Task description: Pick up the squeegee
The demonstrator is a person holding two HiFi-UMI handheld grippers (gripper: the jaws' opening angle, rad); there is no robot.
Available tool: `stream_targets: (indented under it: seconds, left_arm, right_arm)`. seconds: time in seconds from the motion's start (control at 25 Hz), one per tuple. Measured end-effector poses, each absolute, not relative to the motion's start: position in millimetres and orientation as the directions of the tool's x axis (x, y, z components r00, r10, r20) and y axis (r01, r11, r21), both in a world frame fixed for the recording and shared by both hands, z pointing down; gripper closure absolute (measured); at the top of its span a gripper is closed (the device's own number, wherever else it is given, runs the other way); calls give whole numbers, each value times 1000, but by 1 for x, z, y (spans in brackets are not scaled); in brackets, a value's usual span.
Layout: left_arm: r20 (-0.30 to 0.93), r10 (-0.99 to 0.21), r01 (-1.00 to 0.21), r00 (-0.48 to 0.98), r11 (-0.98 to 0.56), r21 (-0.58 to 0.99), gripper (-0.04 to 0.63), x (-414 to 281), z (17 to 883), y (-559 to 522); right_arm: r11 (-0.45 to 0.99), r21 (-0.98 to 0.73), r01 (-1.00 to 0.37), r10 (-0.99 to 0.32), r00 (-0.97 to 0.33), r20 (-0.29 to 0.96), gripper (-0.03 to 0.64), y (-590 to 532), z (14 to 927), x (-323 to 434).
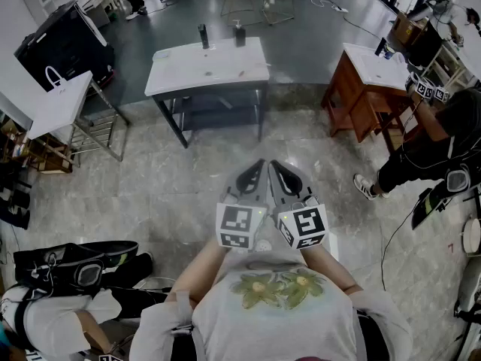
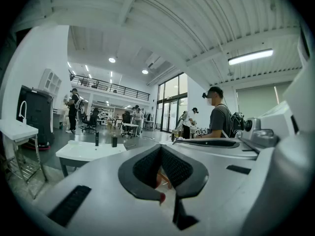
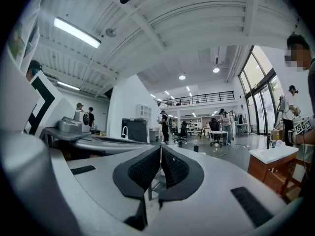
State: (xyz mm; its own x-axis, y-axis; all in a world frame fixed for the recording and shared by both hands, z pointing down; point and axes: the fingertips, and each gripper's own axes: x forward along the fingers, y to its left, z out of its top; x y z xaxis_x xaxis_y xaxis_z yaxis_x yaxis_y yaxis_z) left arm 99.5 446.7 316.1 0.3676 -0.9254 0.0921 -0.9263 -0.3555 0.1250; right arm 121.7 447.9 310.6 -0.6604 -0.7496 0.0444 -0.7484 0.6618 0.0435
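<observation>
I cannot pick out a squeegee in any view. Two small dark upright items (image 1: pixel 203 34) (image 1: pixel 239 32) stand at the far edge of a white table (image 1: pixel 207 70); the left gripper view shows the pair of dark items (image 2: pixel 114 140) too. My left gripper (image 1: pixel 260 163) and right gripper (image 1: pixel 273 163) are held side by side in front of my chest. Both point level toward that table, well short of it. The left gripper (image 2: pixel 161 147) is shut with nothing between its pads. The right gripper (image 3: pixel 161 147) also has its tips together and holds nothing.
A wooden washstand with a white top (image 1: pixel 372 70) stands at the right, with a person in black (image 1: pixel 436 145) beside it. A white side table on a wire rack (image 1: pixel 60 104) and a black case (image 1: pixel 64 43) are at the left. Another person (image 1: pixel 68 277) crouches at the lower left. Cables trail on the floor.
</observation>
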Motion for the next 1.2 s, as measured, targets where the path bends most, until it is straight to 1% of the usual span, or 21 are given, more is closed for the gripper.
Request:
stream_targets:
  seconds: [0.4,0.68,0.96,1.2]
  left_arm:
    - [103,-937,-938,333,-317,140,584,112,337,452]
    - [141,-935,-939,327,-304,163,584,114,354,448]
    - [182,-924,-935,337,-305,183,584,108,372,414]
    - [194,-910,-923,366,-329,198,584,95,381,354]
  right_arm:
    - [705,63,-706,-709,-703,53,592,452,330,134]
    - [709,48,-704,-705,-704,86,592,450,347,136]
    - [699,32,-714,-711,-691,130,592,417,364,130]
    - [684,40,-728,-725,-673,147,592,359,373,116]
